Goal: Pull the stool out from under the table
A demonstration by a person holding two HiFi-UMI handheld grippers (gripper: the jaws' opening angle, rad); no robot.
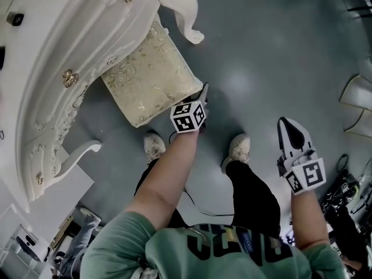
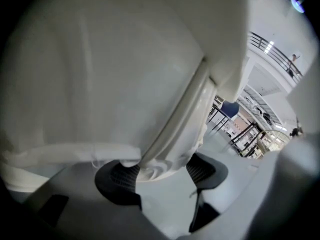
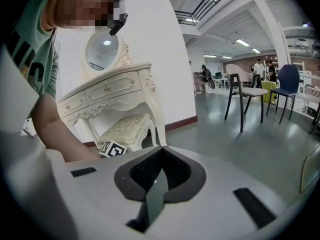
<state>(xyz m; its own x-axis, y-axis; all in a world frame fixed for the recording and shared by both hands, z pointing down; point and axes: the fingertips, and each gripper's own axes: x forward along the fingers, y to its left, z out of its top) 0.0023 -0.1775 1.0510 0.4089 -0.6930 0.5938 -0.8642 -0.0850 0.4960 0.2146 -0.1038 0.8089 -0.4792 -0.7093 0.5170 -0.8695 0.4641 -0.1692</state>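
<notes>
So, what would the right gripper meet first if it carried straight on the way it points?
Probably bare floor, as the right gripper tilts downward; the table's leg stands further along, depth unclear.

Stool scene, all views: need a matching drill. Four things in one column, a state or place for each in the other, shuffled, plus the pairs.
Column 1
1. stool
2. left gripper
3. right gripper
4. table

Column 2
A. closed with nothing in it, held off to the person's right
B. white, with gold handles
C. partly tucked under the table
D. closed on the stool's corner

Pairs: 1-C, 2-D, 3-A, 4-B
</notes>
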